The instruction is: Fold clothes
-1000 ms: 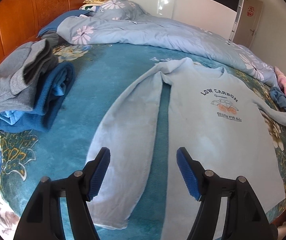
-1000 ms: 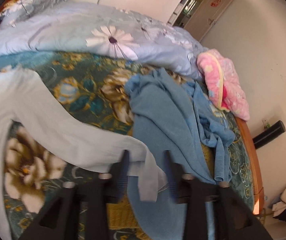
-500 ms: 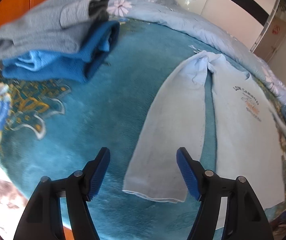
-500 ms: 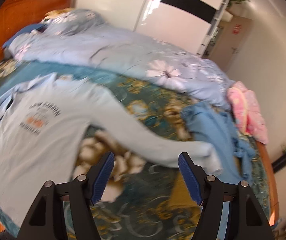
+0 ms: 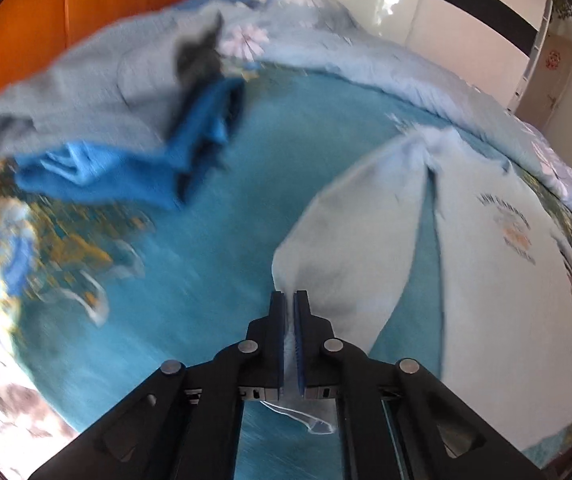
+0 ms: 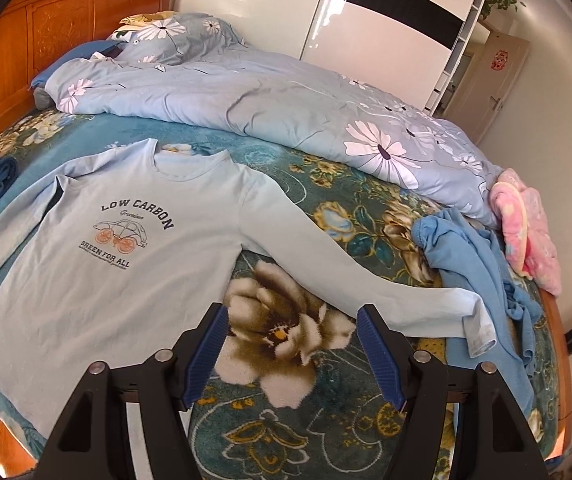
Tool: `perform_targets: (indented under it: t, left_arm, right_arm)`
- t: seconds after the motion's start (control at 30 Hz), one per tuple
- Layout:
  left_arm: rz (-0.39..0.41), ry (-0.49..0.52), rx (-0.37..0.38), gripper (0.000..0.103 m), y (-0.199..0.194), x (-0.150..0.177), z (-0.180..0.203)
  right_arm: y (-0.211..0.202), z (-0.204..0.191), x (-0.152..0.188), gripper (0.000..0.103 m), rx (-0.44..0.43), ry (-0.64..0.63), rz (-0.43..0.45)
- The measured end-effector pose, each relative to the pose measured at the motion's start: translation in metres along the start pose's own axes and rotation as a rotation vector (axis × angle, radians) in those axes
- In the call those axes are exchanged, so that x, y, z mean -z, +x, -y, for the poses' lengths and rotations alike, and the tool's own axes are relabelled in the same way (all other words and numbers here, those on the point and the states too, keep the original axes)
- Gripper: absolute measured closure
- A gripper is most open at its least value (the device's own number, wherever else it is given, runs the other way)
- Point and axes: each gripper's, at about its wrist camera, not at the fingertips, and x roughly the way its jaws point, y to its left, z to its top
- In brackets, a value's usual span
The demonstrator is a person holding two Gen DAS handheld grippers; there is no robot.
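Jaws of left gripper [image 5: 290, 300] pinch what seems the shirt [image 6: 134, 248] sleeve cuff; right gripper [image 6: 292, 344] spread, empty.

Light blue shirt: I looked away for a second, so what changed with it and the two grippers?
The left gripper closed on the left sleeve cuff. The right gripper let go of the right sleeve and backed off, open. The light blue shirt stayed flat.
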Motion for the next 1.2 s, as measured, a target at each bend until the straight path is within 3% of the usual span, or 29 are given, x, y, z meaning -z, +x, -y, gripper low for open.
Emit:
perform_targets:
  t: [0.1,0.23,0.3,0.37,0.47,0.63,0.83,1.07,1.2]
  left_arm:
    - [0.052,0.007,-0.079,0.099,-0.009,-0.032,-0.018]
    - [0.047,0.041,-0.144,0.098,-0.004,-0.057,-0.028]
    - [0.035,0.026,-0.105,0.099,-0.006,-0.061,-0.028]
    - [0.032,0.011,-0.02,0.098,-0.015,-0.066,-0.022]
    - [0.067,0.047,0.062,0.098,-0.034,-0.082,-0.002]
    - [0.15,0.151,0.222,0.098,-0.057,-0.132,0.055]
    - [0.183,0.342,0.359,0.098,-0.059,-0.165,0.163]
    - [0.108,0.464,0.514,0.098,-0.021,-0.169,0.27]
    - [0.031,0.541,0.536,0.097,0.009,-0.153,0.331]
  right_arm:
    - [0.002,0.001,0.002,0.033,0.003,-0.005,-0.009]
    - [0.01,0.004,0.006,0.033,-0.012,0.021,-0.026]
    - [0.014,0.004,0.009,0.033,-0.023,0.031,-0.035]
    - [0.018,0.003,0.011,0.033,-0.03,0.031,-0.044]
    - [0.024,0.001,0.011,0.033,-0.035,0.022,-0.053]
    - [0.031,-0.002,0.008,0.033,-0.054,0.03,-0.047]
    - [0.038,-0.001,0.011,0.033,-0.067,0.034,-0.043]
    - [0.048,0.023,0.02,0.033,-0.054,0.079,-0.054]
    - [0.059,0.038,0.028,0.033,-0.05,0.113,-0.074]
